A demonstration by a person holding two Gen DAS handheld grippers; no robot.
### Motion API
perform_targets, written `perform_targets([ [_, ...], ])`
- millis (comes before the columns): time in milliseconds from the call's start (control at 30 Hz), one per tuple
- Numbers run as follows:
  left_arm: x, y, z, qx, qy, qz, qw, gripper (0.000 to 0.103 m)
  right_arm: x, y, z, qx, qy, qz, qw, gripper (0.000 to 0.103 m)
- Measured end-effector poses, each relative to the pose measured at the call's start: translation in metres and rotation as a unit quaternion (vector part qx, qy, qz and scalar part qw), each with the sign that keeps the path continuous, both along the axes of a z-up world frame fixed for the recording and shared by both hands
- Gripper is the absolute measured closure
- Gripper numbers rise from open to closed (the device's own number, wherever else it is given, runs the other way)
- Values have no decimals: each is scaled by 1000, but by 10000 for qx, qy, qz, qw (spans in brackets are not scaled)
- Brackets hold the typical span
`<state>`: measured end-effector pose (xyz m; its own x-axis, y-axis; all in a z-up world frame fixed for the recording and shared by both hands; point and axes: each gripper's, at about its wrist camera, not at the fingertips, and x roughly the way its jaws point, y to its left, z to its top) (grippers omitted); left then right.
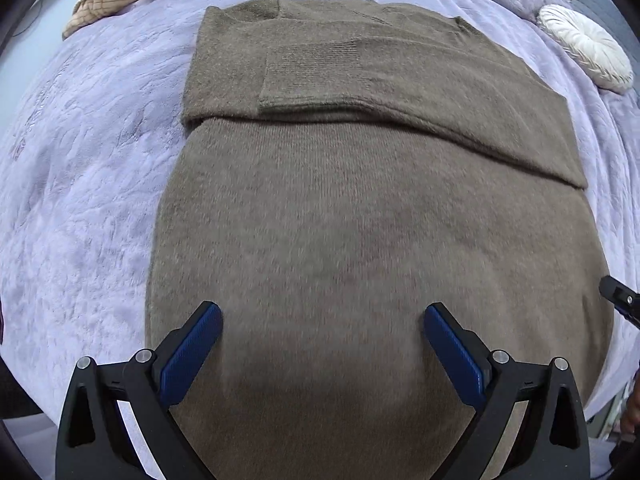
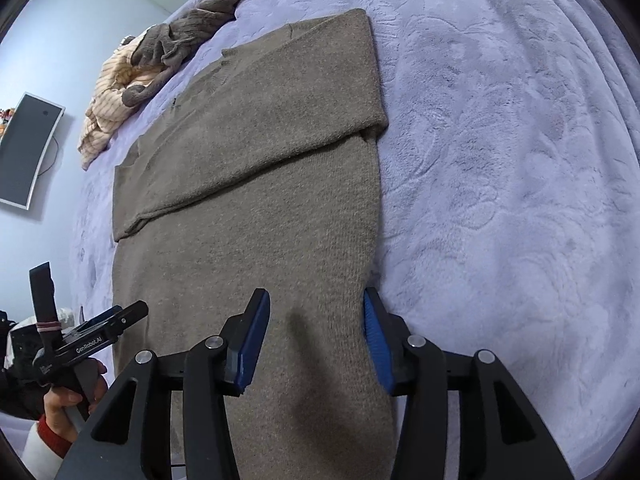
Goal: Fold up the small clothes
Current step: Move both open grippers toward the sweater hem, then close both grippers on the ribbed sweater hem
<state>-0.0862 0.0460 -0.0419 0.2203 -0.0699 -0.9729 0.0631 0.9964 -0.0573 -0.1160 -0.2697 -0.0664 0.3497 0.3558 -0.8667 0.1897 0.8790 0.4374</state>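
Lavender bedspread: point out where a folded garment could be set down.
Free: the lavender bedspread right of the brown knit sweater, and a strip on its left. Crowded: the far corner with the heaped striped and grey-brown clothes; a white round cushion sits far right.

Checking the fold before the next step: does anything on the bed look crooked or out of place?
The brown sweater lies flat, but its folded-over sleeve edge runs slanted across the body rather than square. A loose heap of clothes sits unfolded at the far edge of the lilac blanket.
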Motion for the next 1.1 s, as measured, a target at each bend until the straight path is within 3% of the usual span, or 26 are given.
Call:
perform_targets([
  [433,-97,88,14,-298,227,527,9979,2,-67,19,31,-35,-128,-500,9987,48],
  [567,-110,113,17,-636,327,546,9959,2,-100,18,30,-34,8,-617,9981,48],
  [767,-139,128,8,-1293,628,501,9883,2,-143,14,9,183,427,-803,9957,48],
  [1100,-146,121,-7,-1659,784,233,9827,2,-171,21,-48,540,1003,-540,9920,48],
])
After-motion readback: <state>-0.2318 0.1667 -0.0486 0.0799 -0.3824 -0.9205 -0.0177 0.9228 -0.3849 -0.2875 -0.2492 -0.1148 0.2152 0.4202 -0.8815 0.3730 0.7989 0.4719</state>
